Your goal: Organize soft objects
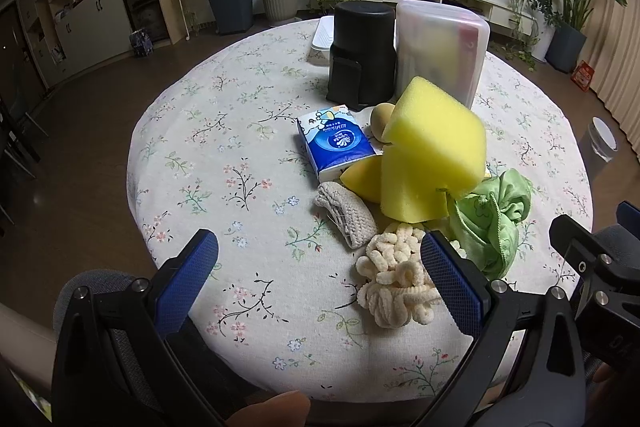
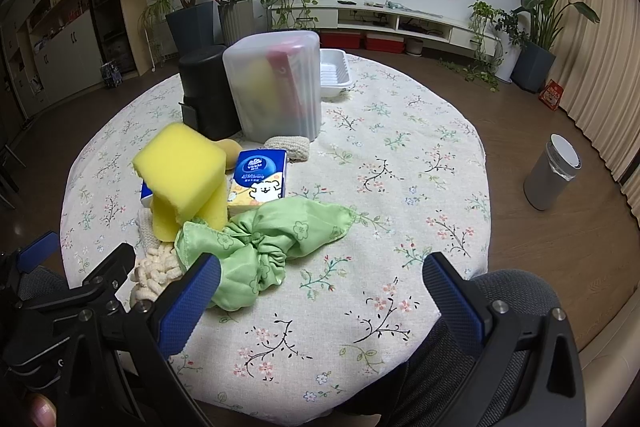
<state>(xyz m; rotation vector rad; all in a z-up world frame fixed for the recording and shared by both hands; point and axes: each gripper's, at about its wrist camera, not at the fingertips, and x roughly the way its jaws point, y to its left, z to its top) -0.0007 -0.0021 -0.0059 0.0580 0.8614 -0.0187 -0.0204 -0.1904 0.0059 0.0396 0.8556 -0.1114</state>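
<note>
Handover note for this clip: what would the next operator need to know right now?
Left gripper: jaws open, empty. Right gripper: jaws open, empty.
Loose on the table: yellow sponges stacked, green cloth, cream chenille piece, knitted cloth, tissue pack.
The translucent bin already holds some items.
Left: everything loose is still unsorted.

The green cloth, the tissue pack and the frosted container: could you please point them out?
green cloth (image 2: pixel 280 235), right wrist view, knotted middle.
tissue pack (image 1: pixel 340 143), left wrist view, blue front face.
frosted container (image 2: pixel 276 87), right wrist view, front wall.
</note>
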